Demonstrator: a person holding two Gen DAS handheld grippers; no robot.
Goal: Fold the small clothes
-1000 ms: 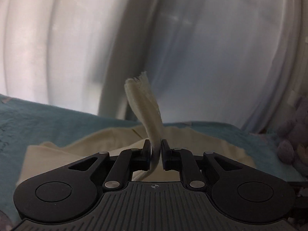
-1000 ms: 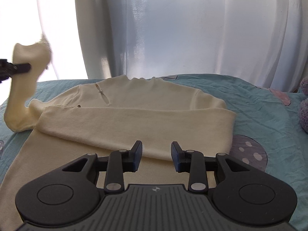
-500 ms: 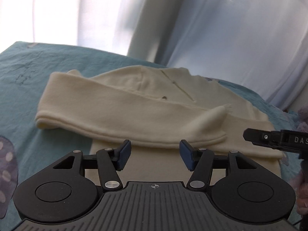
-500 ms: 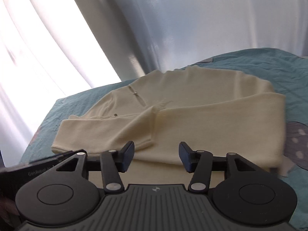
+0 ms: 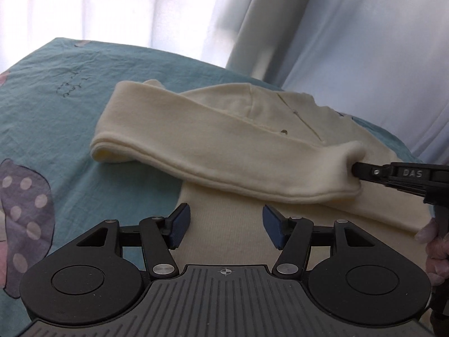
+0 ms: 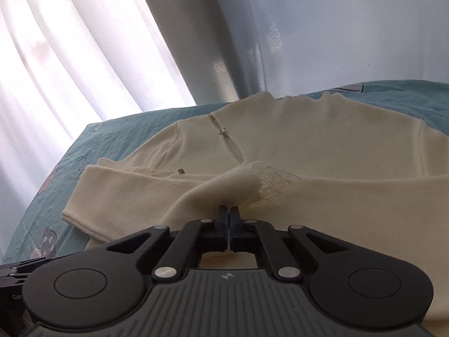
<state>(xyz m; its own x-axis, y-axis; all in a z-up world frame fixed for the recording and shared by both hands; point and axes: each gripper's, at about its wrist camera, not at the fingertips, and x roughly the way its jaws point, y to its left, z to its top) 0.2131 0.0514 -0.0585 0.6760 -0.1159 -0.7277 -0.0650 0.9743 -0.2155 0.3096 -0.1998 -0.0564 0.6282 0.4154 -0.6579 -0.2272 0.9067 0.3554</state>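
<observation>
Cream sleeve (image 6: 224,185) in right claw (image 6: 229,210)

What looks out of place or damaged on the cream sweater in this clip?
Nothing looks damaged. The cream sweater lies flat on the teal sheet, both sleeves folded across it. The right gripper pinches the left sleeve's cuff, bunching it slightly; the left gripper is open.

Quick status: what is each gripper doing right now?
Left gripper: open, holding nothing, above the cream sweater.
Right gripper: shut on the sleeve folded across the sweater.
</observation>
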